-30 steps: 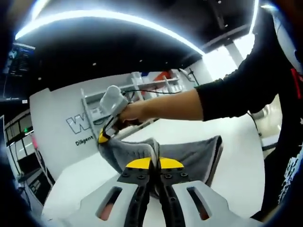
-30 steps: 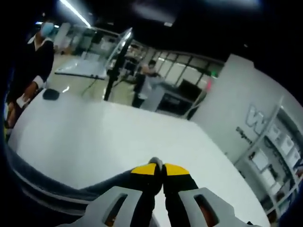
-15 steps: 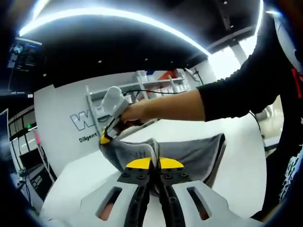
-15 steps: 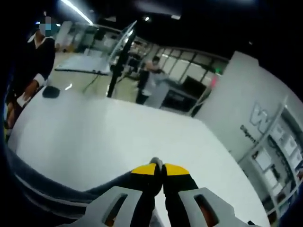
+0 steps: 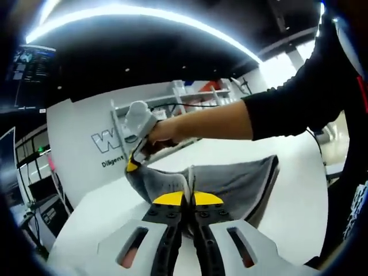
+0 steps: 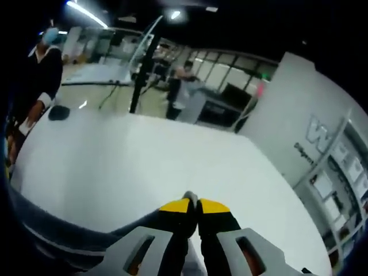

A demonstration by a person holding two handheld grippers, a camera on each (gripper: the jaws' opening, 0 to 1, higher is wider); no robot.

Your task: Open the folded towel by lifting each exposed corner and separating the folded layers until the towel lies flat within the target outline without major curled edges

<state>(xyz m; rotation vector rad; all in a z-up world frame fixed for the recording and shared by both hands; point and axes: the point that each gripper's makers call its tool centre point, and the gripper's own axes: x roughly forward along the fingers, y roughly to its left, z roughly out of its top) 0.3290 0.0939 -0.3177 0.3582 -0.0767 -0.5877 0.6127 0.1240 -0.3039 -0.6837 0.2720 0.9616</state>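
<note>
Open-plan lab/workshop: white worktables (image 6: pixel 132 167), logo'd partition wall (image 5: pixel 86 144), shelving (image 5: pixel 190 100).

The towel (image 5: pixel 230 184) is seen as grey, matt, soft-napped cloth. The table (image 6: pixel 144 167) is shown as smooth, white and faintly glossy. The left gripper (image 5: pixel 188 198) is made of matt grey plastic with yellow tips.

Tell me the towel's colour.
Grey: the towel shows best in the left gripper view, held by both grippers.
</note>
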